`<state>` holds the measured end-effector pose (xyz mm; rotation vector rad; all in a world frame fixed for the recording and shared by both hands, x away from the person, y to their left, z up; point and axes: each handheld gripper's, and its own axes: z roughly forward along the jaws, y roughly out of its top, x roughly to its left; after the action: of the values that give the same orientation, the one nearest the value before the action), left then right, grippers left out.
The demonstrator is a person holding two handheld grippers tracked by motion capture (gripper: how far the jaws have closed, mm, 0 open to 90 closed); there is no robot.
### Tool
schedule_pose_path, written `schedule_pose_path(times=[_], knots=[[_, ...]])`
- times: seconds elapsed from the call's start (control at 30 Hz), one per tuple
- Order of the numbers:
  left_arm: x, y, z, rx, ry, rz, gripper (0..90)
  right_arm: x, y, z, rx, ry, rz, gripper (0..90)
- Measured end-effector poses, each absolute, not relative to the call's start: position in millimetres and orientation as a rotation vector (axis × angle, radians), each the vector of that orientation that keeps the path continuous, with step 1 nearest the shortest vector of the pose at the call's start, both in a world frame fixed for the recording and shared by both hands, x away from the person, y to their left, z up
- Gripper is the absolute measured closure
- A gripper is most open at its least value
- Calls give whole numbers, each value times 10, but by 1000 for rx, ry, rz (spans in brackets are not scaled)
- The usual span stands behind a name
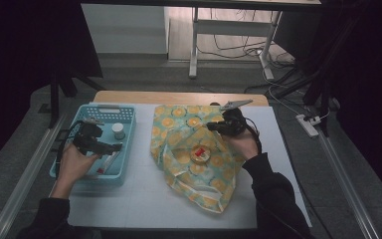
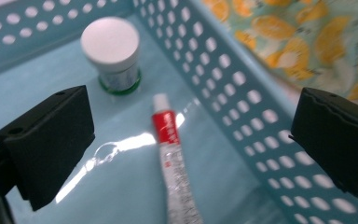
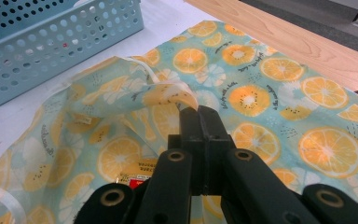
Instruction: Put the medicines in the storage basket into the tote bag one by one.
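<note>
Toothpaste-like tube, red and white, lies flat on the floor of the pale blue basket at the left of the worktop. From the high view, the left claw hangs over it, and a white-capped jar stands farther back in the same basket. To the right lies the orange-print bag, with the right claw at its upper edge and a round item with a red mark showing at its opening.

Left gripper view: the claw stands wide, tube between the jaws but untouched, jar beyond.

Right gripper view: that claw is pinched shut on a fold of the bag, lifting its mouth.

I'd judge the step is picking up the tube for bagging; next the left claw must drop lower and close squarely across the tube.
</note>
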<state>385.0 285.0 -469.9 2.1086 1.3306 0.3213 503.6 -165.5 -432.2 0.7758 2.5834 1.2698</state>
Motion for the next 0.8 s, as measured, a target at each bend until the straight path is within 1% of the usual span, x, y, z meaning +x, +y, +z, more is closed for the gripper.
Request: schedule_pose_path(times=[0.13,0.37,0.73,0.8], knots=[[3894,2871,-4760,2124,1367,313,1,5033,-1643,-4321,770,2587,1272,900],[4007,2880,-4892,2152,1413,253,0,5031,-1631,-4317,768,2588,1272,900],[4148,2806,-5098,2281,1471,139,0,5029,-1647,-4315,768,2586,1274,900],[4155,2778,-5126,2319,1480,140,17,5028,-1650,-4319,768,2586,1274,900]])
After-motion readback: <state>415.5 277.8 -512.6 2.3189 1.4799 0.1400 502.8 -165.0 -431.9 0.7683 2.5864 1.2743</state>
